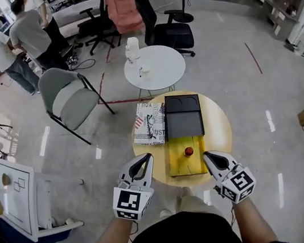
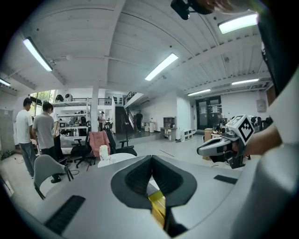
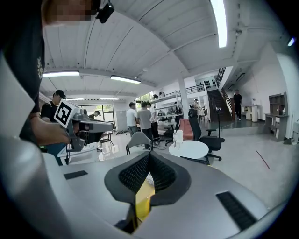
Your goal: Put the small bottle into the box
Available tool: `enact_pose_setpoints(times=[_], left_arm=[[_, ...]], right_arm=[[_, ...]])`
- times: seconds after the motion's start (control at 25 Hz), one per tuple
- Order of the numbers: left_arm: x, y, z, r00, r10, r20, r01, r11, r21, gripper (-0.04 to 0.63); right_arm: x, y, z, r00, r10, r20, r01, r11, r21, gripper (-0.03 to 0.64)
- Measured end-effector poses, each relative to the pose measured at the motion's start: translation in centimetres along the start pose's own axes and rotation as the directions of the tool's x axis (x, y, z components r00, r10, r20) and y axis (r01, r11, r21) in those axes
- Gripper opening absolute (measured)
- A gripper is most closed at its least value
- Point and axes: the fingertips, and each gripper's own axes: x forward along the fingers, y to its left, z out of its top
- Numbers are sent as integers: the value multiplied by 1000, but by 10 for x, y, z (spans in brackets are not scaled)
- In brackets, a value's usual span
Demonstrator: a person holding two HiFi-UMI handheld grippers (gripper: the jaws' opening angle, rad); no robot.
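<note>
A small bottle with a red cap (image 1: 189, 151) stands on a yellow board (image 1: 186, 158) on the round wooden table (image 1: 217, 124). Just behind the board lies the black box (image 1: 184, 124) with its lid (image 1: 181, 103) folded back. My left gripper (image 1: 146, 158) hovers at the table's near left edge, shut and empty. My right gripper (image 1: 207, 156) is near the board's right front corner, also shut with nothing in it. In the left gripper view the left gripper (image 2: 151, 161) has its tips touching over the yellow board (image 2: 158, 205). The right gripper view shows the right gripper (image 3: 149, 158) likewise.
A patterned box (image 1: 149, 123) lies left of the black box. Behind the table are a white round table (image 1: 155, 68), a grey chair (image 1: 70, 97) and black office chairs (image 1: 168, 29). People stand at the far left (image 1: 17, 42). A white stand (image 1: 15, 198) is at my left.
</note>
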Motion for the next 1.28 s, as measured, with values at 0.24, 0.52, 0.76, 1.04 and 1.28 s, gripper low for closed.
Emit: enact_pose_setpoints(times=[0.24,0.52,0.76,1.04,1.28], left_arm=[[-25,3,14,999,2,35,-2,1000,6,17],[-60,-7,20,996,-23,81,27,999,-44,16],[-94,-16,12,996,-30,83,33,999,-37,17],[-124,-22,10,994,-33,102,36,999,-30,15],[-131,-32,14,993,-55,108,59,998,-28,17]], right_arm=[[-30,19,27,998,-13,59,14,1000,-10,14],[-64,40,40,994,-51,102,54,998,-30,14],[-89,60,40,989,-91,120,95,995,-30,14],[-108,83,35,985,-115,127,120,992,-31,14],[-121,94,38,984,-125,125,131,991,-39,14]])
